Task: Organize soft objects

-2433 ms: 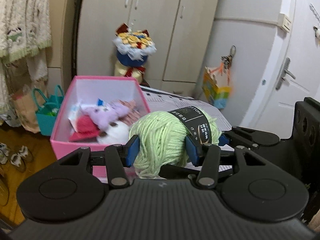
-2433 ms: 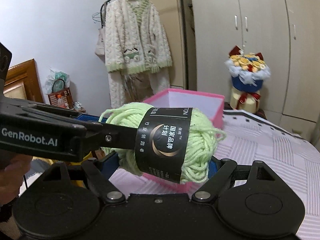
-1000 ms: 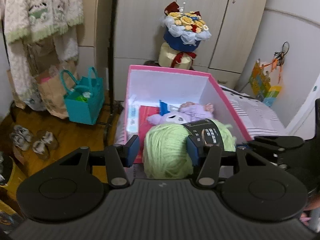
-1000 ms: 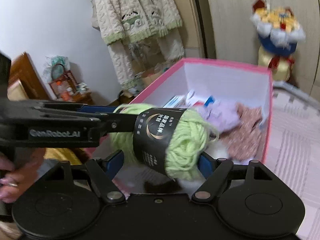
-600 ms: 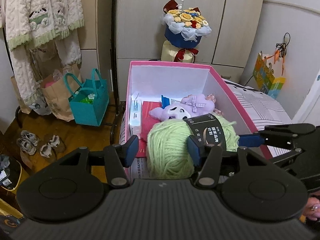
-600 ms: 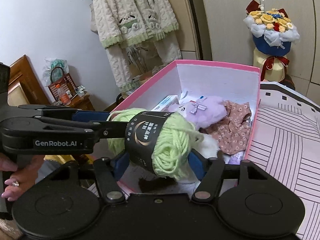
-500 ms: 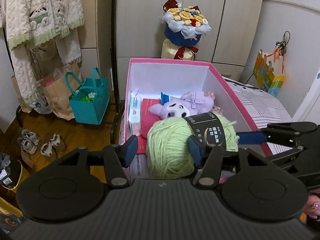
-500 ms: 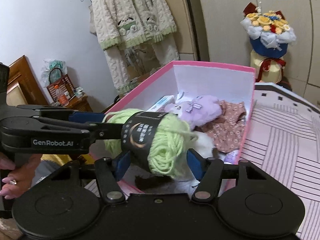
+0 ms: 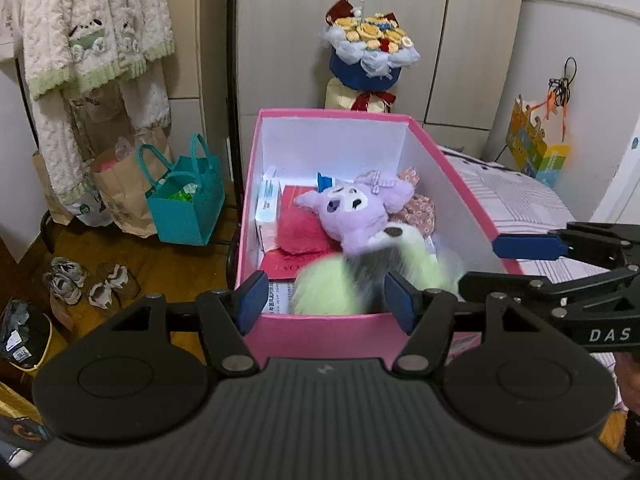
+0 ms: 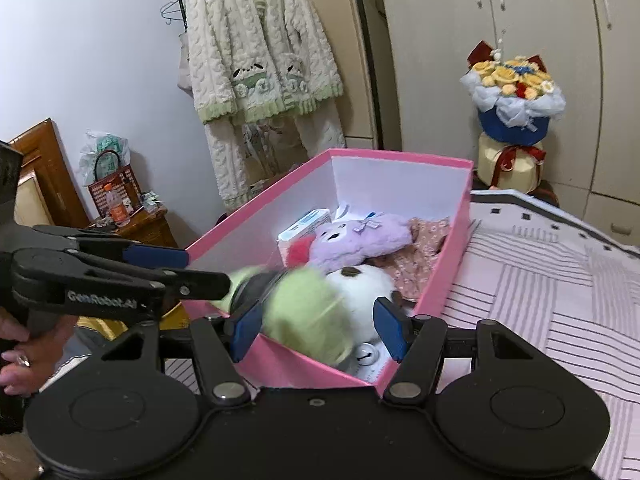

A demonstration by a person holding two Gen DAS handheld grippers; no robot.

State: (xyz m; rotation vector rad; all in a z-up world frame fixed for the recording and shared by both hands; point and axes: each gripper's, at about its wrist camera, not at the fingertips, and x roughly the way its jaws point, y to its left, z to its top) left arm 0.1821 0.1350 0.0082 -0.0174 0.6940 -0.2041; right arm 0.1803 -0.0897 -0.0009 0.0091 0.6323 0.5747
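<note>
Left gripper point(image 9: 324, 296): jaws apart, have just been opening; nothing clamped. The green yarn ball point(image 9: 360, 280) shows between the pads as a motion-blurred smear, free of them, at the near end of the pink box point(image 9: 316, 340). Can't tell if it touches the box floor.

Right gripper point(image 10: 316, 328): jaws apart too, after closing partway; pads press on nothing. In its view the yarn is a blurred green mass against the white plush point(image 10: 364, 284), just inside the near box wall.

The box sits on a pink-and-white striped bed cover point(image 10: 540, 280). Inside, farther back: purple plush point(image 9: 356, 210), red fluffy item point(image 9: 300, 230), floral cloth point(image 9: 418, 210), a white carton point(image 9: 268, 208) along the left wall.

Room: wood floor to the left with shoes point(image 9: 68, 280), a teal bag point(image 9: 184, 204) and a paper bag point(image 9: 120, 192); a cream cardigan point(image 10: 256, 48) on a hanger, a wardrobe point(image 9: 400, 20) at the far wall, a flower bouquet point(image 9: 370, 52) behind the box. Each gripper's fingers reach into the other's view at the near box corners.
</note>
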